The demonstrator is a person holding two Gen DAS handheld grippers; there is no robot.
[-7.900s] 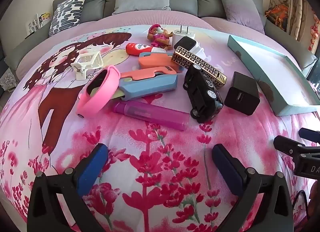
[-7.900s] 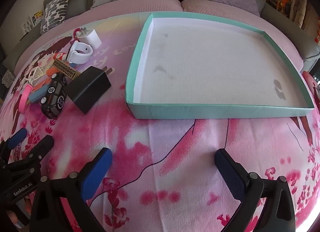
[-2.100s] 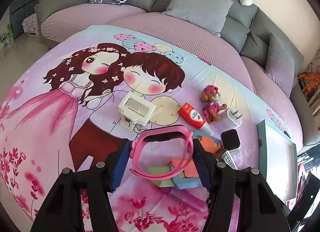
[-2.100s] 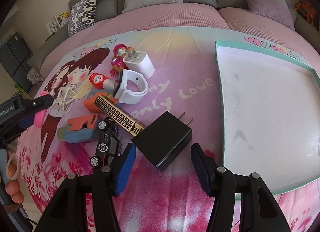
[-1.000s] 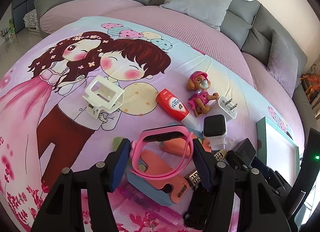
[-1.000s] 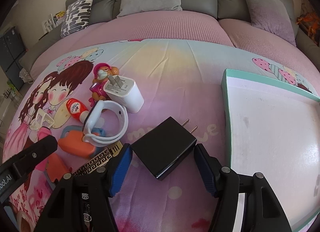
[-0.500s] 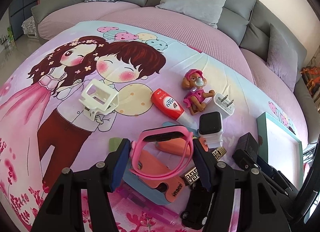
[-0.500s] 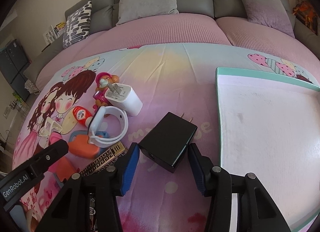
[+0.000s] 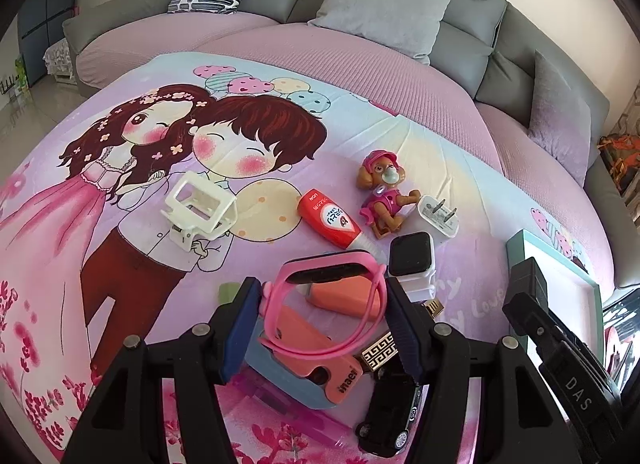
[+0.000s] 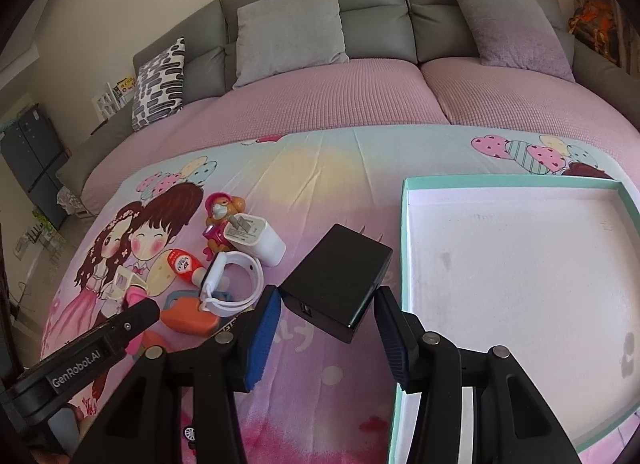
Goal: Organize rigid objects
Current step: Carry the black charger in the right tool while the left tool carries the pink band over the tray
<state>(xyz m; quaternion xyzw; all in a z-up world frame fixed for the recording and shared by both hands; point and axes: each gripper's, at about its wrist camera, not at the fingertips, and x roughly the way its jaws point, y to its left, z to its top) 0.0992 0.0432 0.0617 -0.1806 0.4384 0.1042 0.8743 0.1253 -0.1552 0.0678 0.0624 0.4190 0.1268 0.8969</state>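
Note:
My left gripper (image 9: 322, 296) is shut on a pink watch band (image 9: 280, 316), held just above the pile of small items. A black power adapter (image 10: 340, 264) is clamped in my right gripper (image 10: 326, 300), tilted and lifted off the bedspread. It hangs just left of the teal tray (image 10: 404, 232), whose white inside holds nothing. In the left wrist view the right gripper (image 9: 560, 344) shows at the right edge with the adapter (image 9: 528, 284).
On the bedspread lie a white clip (image 9: 198, 204), red tube (image 9: 328, 220), pup toy (image 9: 382, 188), white charger (image 9: 438, 216), white smartwatch (image 9: 412, 260), orange and blue cutters (image 9: 316, 364), gold patterned bar (image 9: 378, 352) and black toy car (image 9: 390, 420). Sofa cushions stand behind.
The right jaws closed in on the black adapter and lifted it off the bedspread beside the tray. The left gripper kept the pink band and barely moved.

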